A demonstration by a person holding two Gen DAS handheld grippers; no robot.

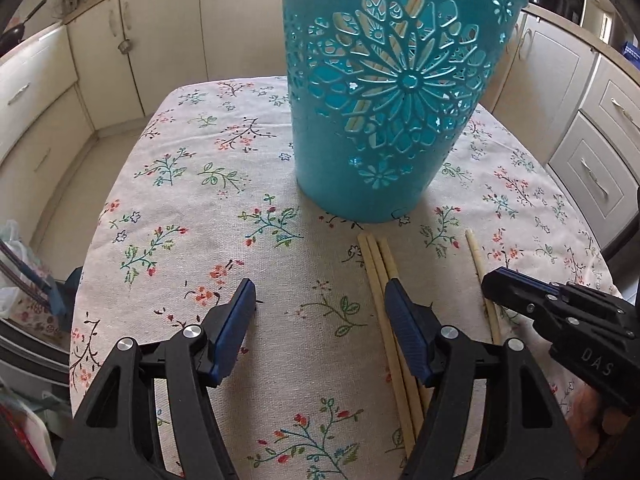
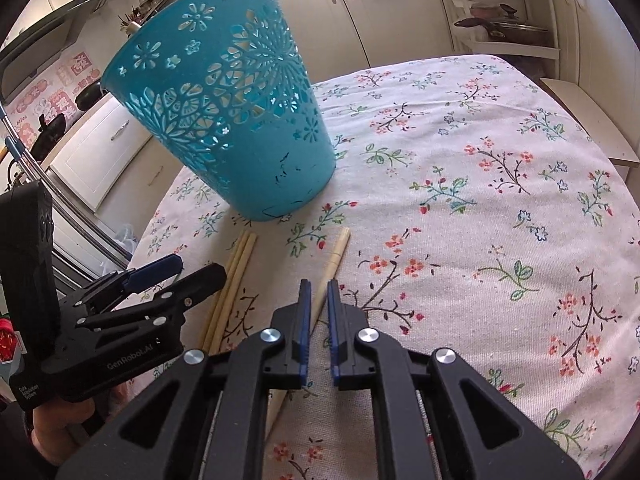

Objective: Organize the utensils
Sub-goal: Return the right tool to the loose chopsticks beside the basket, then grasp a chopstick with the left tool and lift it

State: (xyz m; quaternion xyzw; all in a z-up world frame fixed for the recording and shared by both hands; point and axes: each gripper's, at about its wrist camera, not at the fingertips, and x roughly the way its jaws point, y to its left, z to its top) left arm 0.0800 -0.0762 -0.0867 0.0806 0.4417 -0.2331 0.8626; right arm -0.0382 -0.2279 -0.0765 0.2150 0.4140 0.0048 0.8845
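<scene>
A teal cut-out basket (image 1: 384, 120) (image 2: 240, 128) stands on the flowered tablecloth (image 1: 192, 208), with pale chopsticks showing through its holes. In front of it lie three chopsticks side by side (image 1: 374, 264) (image 2: 240, 256), and a single chopstick (image 1: 474, 252) (image 2: 339, 250) lies to their right. My left gripper (image 1: 320, 288) (image 2: 188, 274) is open; its right finger hangs over the three chopsticks, and nothing is between the pads. My right gripper (image 2: 319, 286) (image 1: 492, 280) is shut to a narrow slit, with its tips low over the single chopstick, which lies flat on the cloth beneath them.
The table's edges drop off at the left and far side, with cream cabinets (image 1: 100, 60) around it. Plastic bags (image 1: 16, 280) sit below the left edge. A shelf with pots (image 2: 504, 28) stands beyond the far right corner. A hand (image 2: 60, 424) holds the left gripper.
</scene>
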